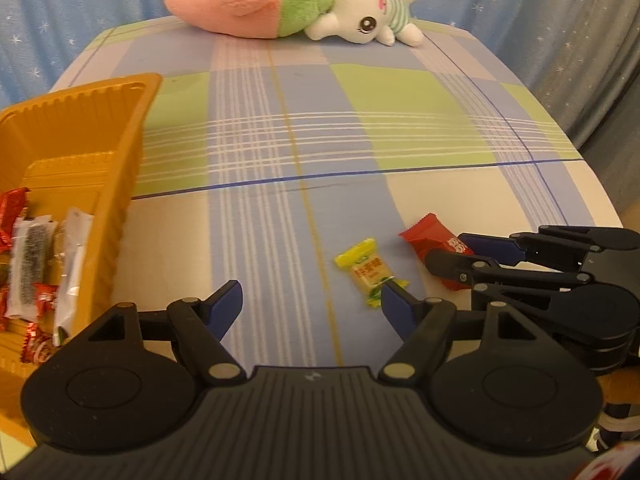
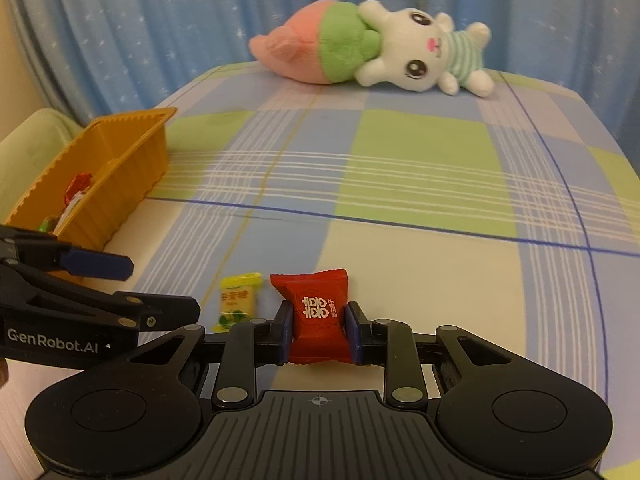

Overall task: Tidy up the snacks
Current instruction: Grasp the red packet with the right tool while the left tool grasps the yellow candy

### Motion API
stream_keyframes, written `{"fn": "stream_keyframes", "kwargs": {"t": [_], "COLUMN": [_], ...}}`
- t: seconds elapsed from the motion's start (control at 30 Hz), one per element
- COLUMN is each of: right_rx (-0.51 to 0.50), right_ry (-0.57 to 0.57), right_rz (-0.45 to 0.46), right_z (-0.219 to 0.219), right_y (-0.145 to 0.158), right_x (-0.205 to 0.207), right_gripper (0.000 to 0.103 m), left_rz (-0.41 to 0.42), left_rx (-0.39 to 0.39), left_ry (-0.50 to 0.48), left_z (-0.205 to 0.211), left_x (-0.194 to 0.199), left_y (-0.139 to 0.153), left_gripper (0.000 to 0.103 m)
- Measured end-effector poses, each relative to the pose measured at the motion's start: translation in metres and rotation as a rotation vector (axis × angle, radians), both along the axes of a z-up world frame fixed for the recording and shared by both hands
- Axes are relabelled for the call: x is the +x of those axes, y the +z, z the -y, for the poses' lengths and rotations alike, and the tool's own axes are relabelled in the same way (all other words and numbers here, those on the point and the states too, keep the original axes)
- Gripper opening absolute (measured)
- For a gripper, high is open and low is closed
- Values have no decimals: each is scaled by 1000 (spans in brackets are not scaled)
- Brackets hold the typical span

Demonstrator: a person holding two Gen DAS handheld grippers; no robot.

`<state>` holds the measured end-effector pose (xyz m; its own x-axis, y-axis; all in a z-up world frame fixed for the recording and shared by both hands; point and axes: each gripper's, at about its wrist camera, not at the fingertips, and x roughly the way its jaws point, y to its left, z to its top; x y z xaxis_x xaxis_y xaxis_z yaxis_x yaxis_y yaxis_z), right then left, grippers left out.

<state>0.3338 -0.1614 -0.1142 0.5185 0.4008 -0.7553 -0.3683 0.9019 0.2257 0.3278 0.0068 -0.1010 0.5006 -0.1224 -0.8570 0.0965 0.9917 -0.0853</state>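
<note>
Right gripper (image 2: 319, 326): clamped on red candy (image 2: 318, 312) — blue pads pressed against both sides of the wrapper, low over the cloth.
Left gripper (image 1: 312, 300): spread wide, gripping nothing.
Yellow candy (image 1: 370, 272): flat on the cloth, just beside the red candy, touching neither gripper as far as visible.
Orange tray (image 1: 120, 200): at the left edge of the table — several wrapped snacks inside, red and clear wrappers.
Checked tablecloth (image 2: 400, 168): covers the table.
Plush rabbit (image 2: 420, 54): lying at the far end with a pink-and-green plush (image 2: 320, 48), well apart from the candies.
Blue curtain (image 2: 160, 20): behind the table.
</note>
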Motion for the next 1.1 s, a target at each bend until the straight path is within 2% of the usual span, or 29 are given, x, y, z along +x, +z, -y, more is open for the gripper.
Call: {"fn": "stream_keyframes", "kwargs": {"t": [0.1,0.27,0.53,0.6,0.73,0.87,0.9,1.1], "right_rx": [1,7,8,8,8,7,7,11], "right_ry": [-31,-74,-97,-98,-97,-96,-95,-87], "right_rz": [-5,-13,-16,-15,-15,-16,-16,-19], "right_z": [9,20,26,26,26,26,26,26], "right_y": [0,0,1,1,0,0,1,0], "right_x": [-1,-4,-7,-7,-7,-7,-7,-8], "right_gripper": [28,28,28,28,28,28,28,28], "left_rz": [-1,7,-8,-8,9,19,22,29], "left_rx": [-6,-19,-25,-20,-1,9,13,13], "left_ry": [-16,-33,-14,-13,-23,-45,-51,-75], "left_z": [6,15,24,24,27,28,28,29], "left_x": [4,12,24,25,25,21,19,10], "left_y": [-3,-7,-17,-19,-20,-20,-20,-19], "left_gripper": [68,67,54,47,42,22,20,19]}}
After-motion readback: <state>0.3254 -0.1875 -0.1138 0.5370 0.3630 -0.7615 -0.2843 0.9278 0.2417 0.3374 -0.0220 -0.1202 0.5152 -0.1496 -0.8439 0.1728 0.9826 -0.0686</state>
